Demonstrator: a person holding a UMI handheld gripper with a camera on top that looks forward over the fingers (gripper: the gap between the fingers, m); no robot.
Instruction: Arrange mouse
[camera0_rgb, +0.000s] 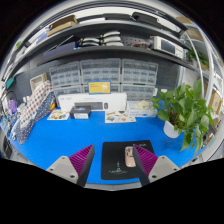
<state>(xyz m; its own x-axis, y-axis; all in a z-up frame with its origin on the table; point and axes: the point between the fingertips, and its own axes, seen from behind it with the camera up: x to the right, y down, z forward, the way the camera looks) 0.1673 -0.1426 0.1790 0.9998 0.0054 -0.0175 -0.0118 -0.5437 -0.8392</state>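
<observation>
A claw with two purple-padded fingers reaches forward over a blue bench. The fingers are spread apart and grip nothing. Between them, on a black mouse mat, lies a pale mouse (closer to the right finger, with a gap on each side). Beyond the mat, a leafy green plant in a white pot stands to the right. Farther back sit a white box and a wall of small drawers, with cluttered shelves above.
</observation>
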